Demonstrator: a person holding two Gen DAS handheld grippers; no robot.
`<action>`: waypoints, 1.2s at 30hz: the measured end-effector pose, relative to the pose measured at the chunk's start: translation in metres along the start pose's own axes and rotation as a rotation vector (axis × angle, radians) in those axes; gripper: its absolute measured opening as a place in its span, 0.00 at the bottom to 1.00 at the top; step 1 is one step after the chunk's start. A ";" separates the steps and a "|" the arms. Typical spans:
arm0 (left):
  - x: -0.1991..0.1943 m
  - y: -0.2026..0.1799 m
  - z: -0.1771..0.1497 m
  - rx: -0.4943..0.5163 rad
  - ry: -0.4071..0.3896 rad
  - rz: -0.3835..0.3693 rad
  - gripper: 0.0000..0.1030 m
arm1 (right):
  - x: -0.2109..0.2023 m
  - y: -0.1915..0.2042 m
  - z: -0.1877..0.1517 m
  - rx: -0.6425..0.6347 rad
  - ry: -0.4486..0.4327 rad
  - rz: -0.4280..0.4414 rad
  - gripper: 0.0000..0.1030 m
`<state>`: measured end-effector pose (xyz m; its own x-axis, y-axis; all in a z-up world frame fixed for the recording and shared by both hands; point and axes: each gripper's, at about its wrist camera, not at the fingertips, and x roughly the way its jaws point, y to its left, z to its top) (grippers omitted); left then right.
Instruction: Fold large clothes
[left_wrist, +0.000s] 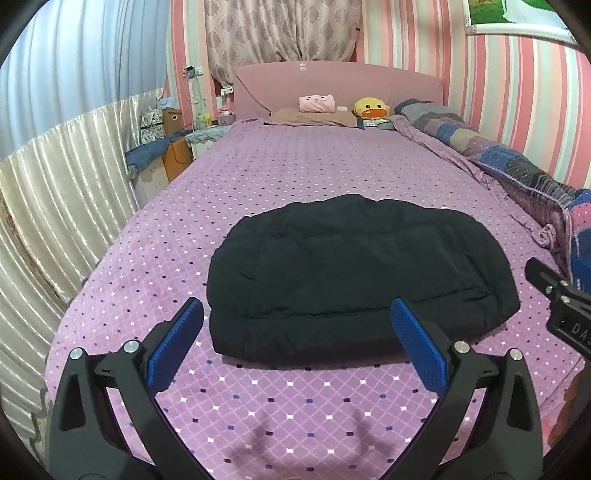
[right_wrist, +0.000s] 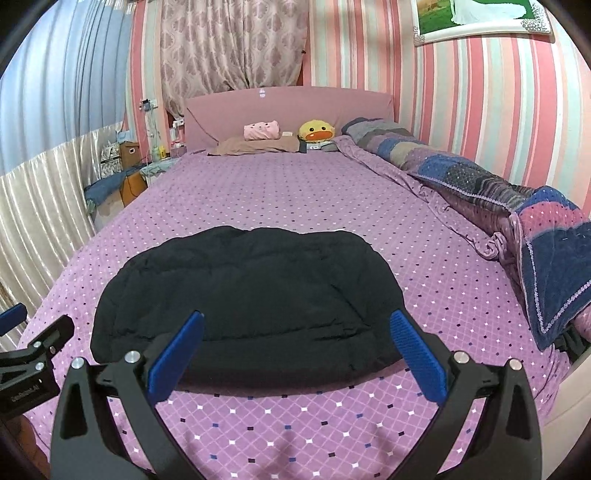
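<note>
At the far left of the left wrist view we see the pale satin curtain (left_wrist: 55, 192) hanging beside the bed, and above it a cluttered bedside stand (left_wrist: 173, 129) in the upper left. Moving inward, our left gripper (left_wrist: 297, 343) fills the bottom of the frame, its jaws spread wide with nothing between the blue pads (left_wrist: 173, 354); it hangs above the purple bedspread (left_wrist: 295, 406), just short of the garment's near edge.

In the middle lies the dark padded jacket (left_wrist: 354, 269), a thick, rounded bundle resting flat on the bedspread. Its compact outline and doubled near edge suggest to us that it is already folded, or close to it, and it sits near the foot of the bed, probably so both tools can reach it. Further up the centre, a pink plush (left_wrist: 317, 103) and a yellow duck toy (left_wrist: 371, 109) sit at the headboard (left_wrist: 332, 85), well apart from the work.

To the right, a rolled patchwork quilt (left_wrist: 517, 166) lies along the striped wall, seemingly pushed aside to leave room for folding.

In the right wrist view, our right gripper (right_wrist: 297, 350) is likewise spread and empty, poised over the jacket's near edge, the bundle sitting left of centre. We judge both tools are placed either to take the near hem or to leave a finished fold.
</note>
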<state>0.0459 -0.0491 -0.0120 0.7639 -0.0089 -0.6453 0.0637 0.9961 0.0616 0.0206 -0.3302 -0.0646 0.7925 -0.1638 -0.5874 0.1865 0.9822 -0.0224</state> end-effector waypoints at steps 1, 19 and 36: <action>0.001 0.000 0.000 -0.001 0.005 -0.003 0.97 | 0.000 0.000 0.001 -0.001 -0.001 0.000 0.98; 0.001 0.002 0.001 -0.014 0.016 -0.024 0.97 | 0.004 0.001 0.002 -0.005 0.007 -0.010 0.98; -0.011 -0.004 0.003 0.021 -0.005 -0.003 0.97 | 0.005 0.002 -0.001 -0.009 0.005 -0.020 0.98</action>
<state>0.0393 -0.0534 -0.0029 0.7669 -0.0120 -0.6416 0.0792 0.9939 0.0762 0.0240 -0.3290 -0.0681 0.7856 -0.1829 -0.5911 0.1970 0.9795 -0.0413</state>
